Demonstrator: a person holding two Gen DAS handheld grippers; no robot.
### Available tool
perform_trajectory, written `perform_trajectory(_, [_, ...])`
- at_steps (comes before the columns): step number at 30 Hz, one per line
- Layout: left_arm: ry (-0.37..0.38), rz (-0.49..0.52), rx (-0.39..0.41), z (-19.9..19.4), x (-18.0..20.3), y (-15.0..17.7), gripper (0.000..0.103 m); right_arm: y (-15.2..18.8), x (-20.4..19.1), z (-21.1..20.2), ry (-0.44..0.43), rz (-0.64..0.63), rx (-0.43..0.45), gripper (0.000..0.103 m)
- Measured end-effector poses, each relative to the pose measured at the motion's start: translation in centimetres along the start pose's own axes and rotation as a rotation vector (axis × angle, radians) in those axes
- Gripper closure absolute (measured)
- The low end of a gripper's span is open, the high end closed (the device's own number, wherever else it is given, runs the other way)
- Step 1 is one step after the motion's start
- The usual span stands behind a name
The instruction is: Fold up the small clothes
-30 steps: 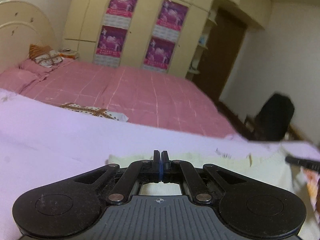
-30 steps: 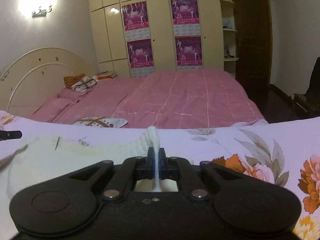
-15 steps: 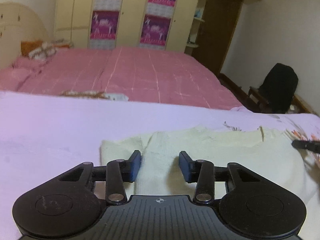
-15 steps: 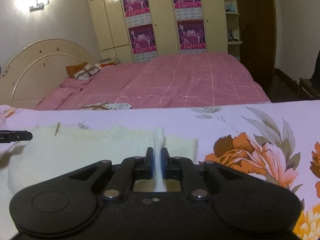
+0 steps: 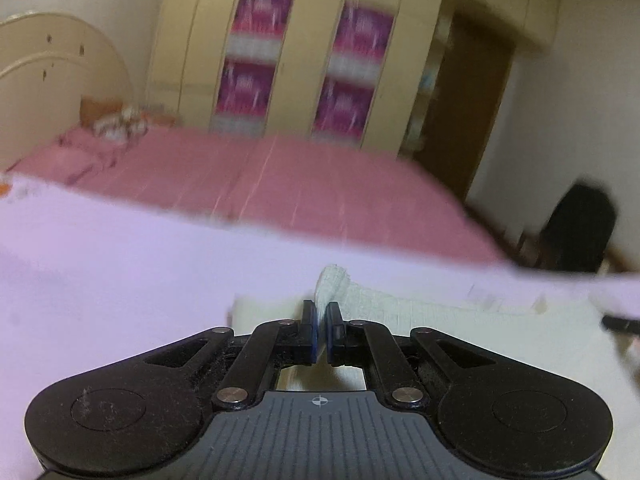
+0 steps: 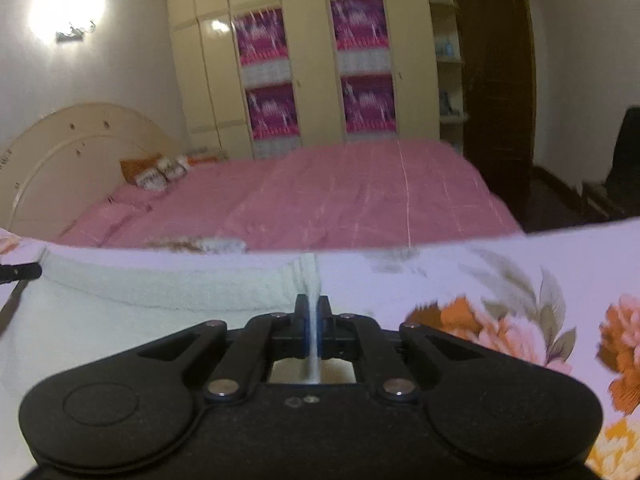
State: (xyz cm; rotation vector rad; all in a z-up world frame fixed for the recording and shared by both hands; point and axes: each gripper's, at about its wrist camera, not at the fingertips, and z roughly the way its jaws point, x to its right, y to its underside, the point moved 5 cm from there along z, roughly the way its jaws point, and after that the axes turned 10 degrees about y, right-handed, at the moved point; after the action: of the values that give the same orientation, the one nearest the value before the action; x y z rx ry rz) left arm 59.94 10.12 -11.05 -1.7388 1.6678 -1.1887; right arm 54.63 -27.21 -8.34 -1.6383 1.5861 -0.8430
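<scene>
A small pale cream knitted garment (image 5: 420, 312) lies on the lilac sheet (image 5: 120, 264). My left gripper (image 5: 320, 312) is shut on a pinch of its left edge, and the cloth sticks up between the pads. The same garment (image 6: 160, 300) shows in the right wrist view. My right gripper (image 6: 313, 312) is shut on its right edge, and a thin fold of cloth runs between the pads. The tip of the other gripper shows at each view's edge (image 5: 620, 323) (image 6: 20, 271).
The sheet has a flower print (image 6: 520, 320) on the right. Behind it is a bed with a pink cover (image 6: 340, 192), a cream headboard (image 6: 72, 148) and a wardrobe with purple posters (image 6: 312, 72). A dark chair (image 5: 580, 228) stands at the right.
My left gripper was open over the garment half a second ago and has now shut on its left edge. My right gripper stays shut on the right edge. Both views have shifted.
</scene>
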Motion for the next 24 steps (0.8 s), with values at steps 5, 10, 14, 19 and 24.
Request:
perform_trajectory(5, [-0.006, 0.006, -0.011, -0.1, 0.2, 0.0, 0.080, 1.3, -0.5, 2.1, 0.019, -0.028, -0.098, 0.097])
perform_trajectory(10, [-0.013, 0.097, 0.123, -3.1, 3.0, -2.0, 0.028, -0.6, -1.2, -1.5, 0.035, -0.062, 0.032, 0.067])
perform_trajectory(14, [0.141, 0.185, -0.009, -0.2, 9.4, -1.1, 0.028, -0.4, -6.4, -0.9, -0.100, -0.116, -0.021, 0.069])
perform_trajectory(19, [0.141, 0.150, -0.092, 2.2, 10.4, 1.0, 0.028, 1.5, -10.9, 0.7, -0.141, -0.196, -0.084, 0.069])
perform_trajectory(24, [0.044, 0.088, -0.031, -0.7, 4.4, 1.3, 0.028, 1.4, -6.0, 0.7, 0.018, -0.172, -0.072, 0.069])
